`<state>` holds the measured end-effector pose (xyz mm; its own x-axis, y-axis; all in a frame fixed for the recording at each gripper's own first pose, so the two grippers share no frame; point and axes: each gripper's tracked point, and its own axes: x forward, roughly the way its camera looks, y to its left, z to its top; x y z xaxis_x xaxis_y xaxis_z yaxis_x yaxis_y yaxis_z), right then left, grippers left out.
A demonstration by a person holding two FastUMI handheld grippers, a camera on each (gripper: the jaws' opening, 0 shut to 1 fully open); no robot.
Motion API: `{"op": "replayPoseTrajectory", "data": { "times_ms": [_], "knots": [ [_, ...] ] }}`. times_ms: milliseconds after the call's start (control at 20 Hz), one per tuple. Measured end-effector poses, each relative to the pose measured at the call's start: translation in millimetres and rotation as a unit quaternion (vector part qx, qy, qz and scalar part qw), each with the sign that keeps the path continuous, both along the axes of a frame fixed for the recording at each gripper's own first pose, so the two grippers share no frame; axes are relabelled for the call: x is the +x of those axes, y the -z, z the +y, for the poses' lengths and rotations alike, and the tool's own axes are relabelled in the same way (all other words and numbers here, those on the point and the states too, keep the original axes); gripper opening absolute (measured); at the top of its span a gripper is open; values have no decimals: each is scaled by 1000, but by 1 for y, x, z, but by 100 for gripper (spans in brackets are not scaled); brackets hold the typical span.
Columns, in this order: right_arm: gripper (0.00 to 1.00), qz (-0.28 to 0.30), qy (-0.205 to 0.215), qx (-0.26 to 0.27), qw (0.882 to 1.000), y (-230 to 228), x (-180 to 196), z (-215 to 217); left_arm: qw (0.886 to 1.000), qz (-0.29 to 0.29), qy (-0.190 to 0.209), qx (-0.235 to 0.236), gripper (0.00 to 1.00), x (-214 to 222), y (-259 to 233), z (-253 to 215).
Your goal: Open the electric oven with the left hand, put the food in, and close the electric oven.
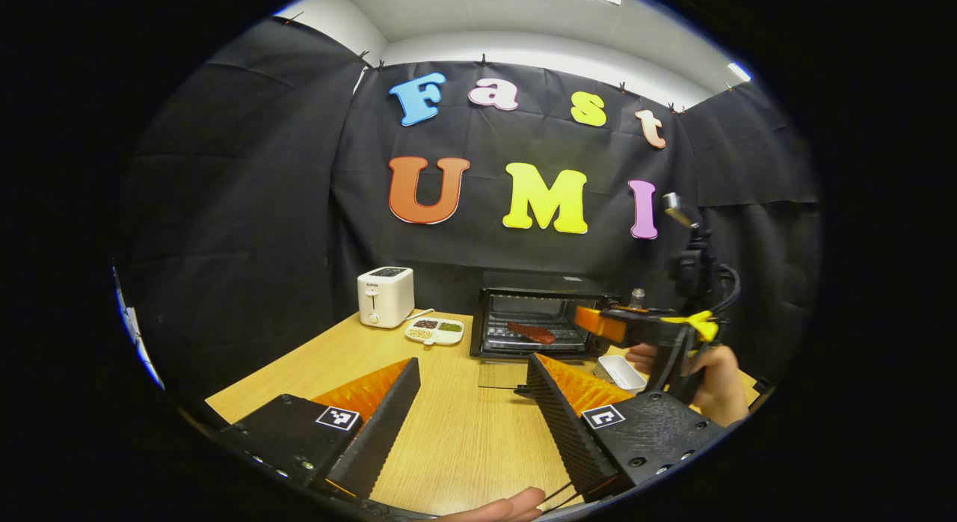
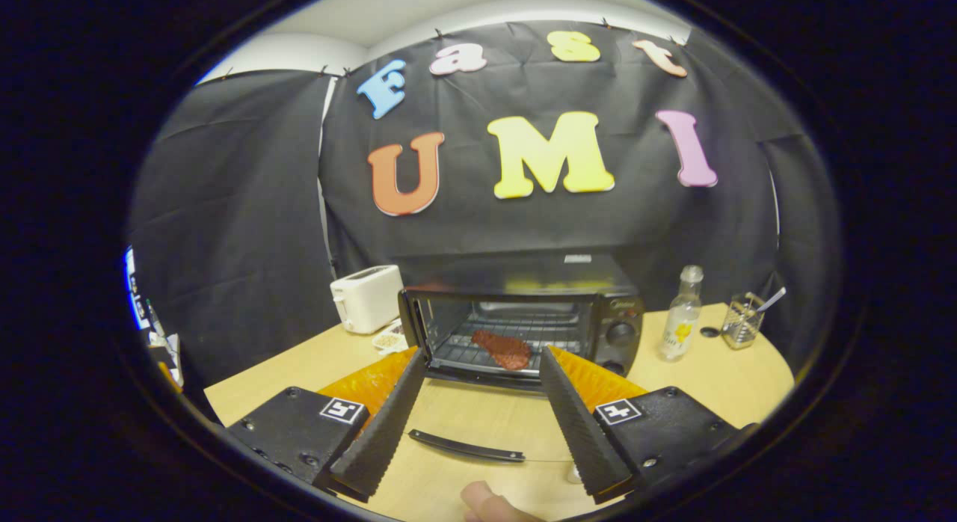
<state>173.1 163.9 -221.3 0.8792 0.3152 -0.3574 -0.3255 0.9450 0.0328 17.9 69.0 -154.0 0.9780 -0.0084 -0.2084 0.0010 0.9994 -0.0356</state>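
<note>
The black electric oven (image 1: 534,312) stands at the back of the wooden table with its glass door (image 1: 502,374) folded down flat. A reddish slab of food (image 1: 531,332) lies on the wire rack inside. My left gripper (image 1: 472,363) hangs open over the table, well short of the oven, holding nothing. The right gripper (image 1: 591,321), held by a hand (image 1: 718,384), points at the oven's right front. In the right gripper view the oven (image 2: 523,312) is close, the food (image 2: 502,348) rests on the rack, and my right gripper (image 2: 483,354) is open above the door handle (image 2: 465,446).
A white toaster (image 1: 385,296) and a divided dish (image 1: 435,330) of small foods sit left of the oven. A white tray (image 1: 620,372) lies by the door's right side. A bottle (image 2: 682,312) and a glass jar (image 2: 742,320) with a spoon stand to the oven's right.
</note>
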Motion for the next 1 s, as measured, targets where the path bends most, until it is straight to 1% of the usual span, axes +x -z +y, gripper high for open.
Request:
{"op": "replayPoseTrajectory", "data": {
  "times_ms": [50, 100, 150, 250, 300, 350, 400, 450, 550, 650, 750, 900, 950, 1000],
  "knots": [
    [98, -16, 1, -1, 1000, -14, -10, -7, 1000, 6, 3, -5, 92, 4, 4, -4],
    [100, -31, 2, 0, 1000, -28, -20, -15, 1000, 14, 9, -8, 93, 10, 11, -9],
    [100, -49, 3, 5, 999, -46, -31, -25, 1000, 18, 13, -8, 92, 15, 14, -14],
    [100, -80, 11, 14, 997, -77, -49, -45, 1000, 21, 23, 0, 95, 26, 22, -26],
    [100, -90, 16, 19, 996, -88, -56, -54, 999, 25, 31, 1, 95, 33, 28, -34],
    [97, -99, 23, 25, 995, -101, -65, -65, 999, 29, 42, 1, 95, 39, 35, -44],
    [97, -105, 29, 26, 994, -109, -71, -74, 998, 36, 53, 0, 95, 44, 45, -56],
    [100, -110, 34, 25, 993, -116, -79, -84, 997, 44, 59, 1, 95, 51, 56, -64],
    [100, -128, 42, 17, 991, -132, -91, -98, 996, 58, 65, 9, 96, 67, 77, -78],
    [100, -140, 54, 3, 989, -143, -101, -113, 995, 66, 78, 14, 96, 83, 96, -96],
    [100, -137, 66, -8, 988, -146, -107, -126, 992, 83, 94, 9, 95, 96, 121, -116],
    [100, -129, 95, -28, 987, -147, -118, -148, 988, 116, 100, 6, 96, 108, 154, -133],
    [96, -130, 97, -31, 986, -150, -123, -148, 987, 124, 99, 7, 96, 113, 164, -136],
    [100, -130, 96, -32, 986, -151, -125, -147, 986, 131, 101, 6, 96, 114, 171, -138]
  ]
}}
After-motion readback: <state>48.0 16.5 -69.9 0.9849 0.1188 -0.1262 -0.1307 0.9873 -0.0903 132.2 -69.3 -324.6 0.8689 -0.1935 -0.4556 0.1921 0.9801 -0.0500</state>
